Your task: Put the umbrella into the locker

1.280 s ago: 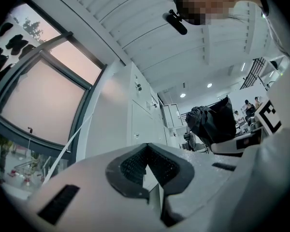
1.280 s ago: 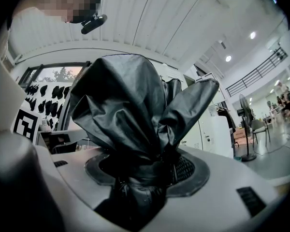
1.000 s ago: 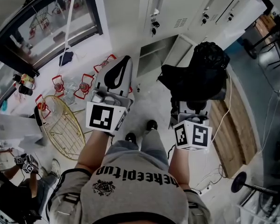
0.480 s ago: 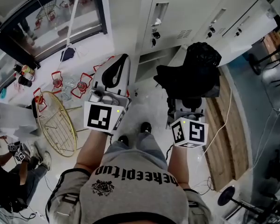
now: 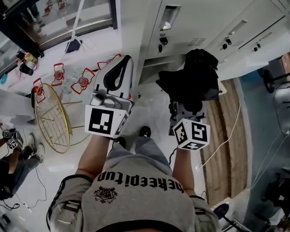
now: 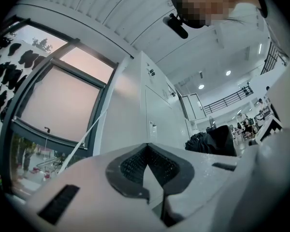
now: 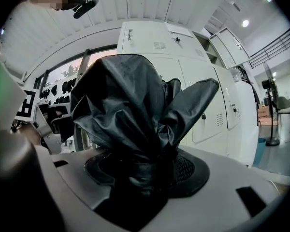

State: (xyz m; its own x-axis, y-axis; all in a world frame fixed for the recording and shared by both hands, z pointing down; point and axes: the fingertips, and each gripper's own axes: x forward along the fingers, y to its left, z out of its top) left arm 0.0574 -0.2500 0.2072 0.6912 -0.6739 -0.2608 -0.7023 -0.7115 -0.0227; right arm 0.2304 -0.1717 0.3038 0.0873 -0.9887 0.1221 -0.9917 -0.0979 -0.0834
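A black folded umbrella, its fabric bunched, sticks up out of my right gripper, which is shut on its lower part. In the right gripper view the umbrella fills the middle and hides the pads. Ahead stands a bank of white lockers. A low open compartment shows just left of the umbrella. My left gripper is held beside it to the left, its jaws together at the tips with nothing between them.
A locker door with a key hangs above the open compartment. A gold wire basket and red wire stands lie on the floor at left. Another person crouches at far left. Wooden boards and a cable lie at right.
Both grippers have come closer to the lockers, which now fill more of the head view. The umbrella has moved with the right gripper toward the open compartment. The grip is unchanged.
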